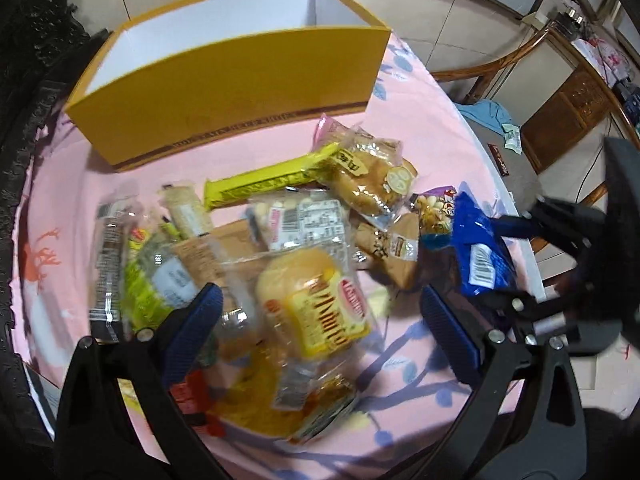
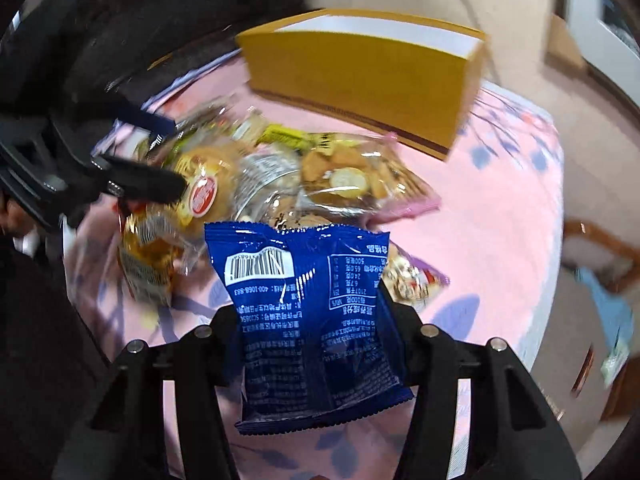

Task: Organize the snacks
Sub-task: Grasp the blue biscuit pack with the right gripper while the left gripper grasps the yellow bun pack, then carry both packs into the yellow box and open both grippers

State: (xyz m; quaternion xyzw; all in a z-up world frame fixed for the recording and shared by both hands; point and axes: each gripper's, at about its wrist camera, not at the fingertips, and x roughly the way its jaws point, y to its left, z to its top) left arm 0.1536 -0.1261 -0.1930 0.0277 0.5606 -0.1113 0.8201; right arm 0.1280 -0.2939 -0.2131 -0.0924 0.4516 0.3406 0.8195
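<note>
A pile of wrapped snacks lies on the pink tablecloth in front of an open yellow box, which also shows in the right wrist view. My left gripper is open, its blue pads either side of a clear-wrapped round bun with a yellow and red label. My right gripper is shut on a blue snack packet with a white barcode, held above the table. The packet and right gripper also show in the left wrist view at the pile's right edge.
The pile holds a long yellow bar, a bag of small cakes, brown paper packets and a green-labelled pack. A wooden chair and cabinet stand beyond the table's right edge.
</note>
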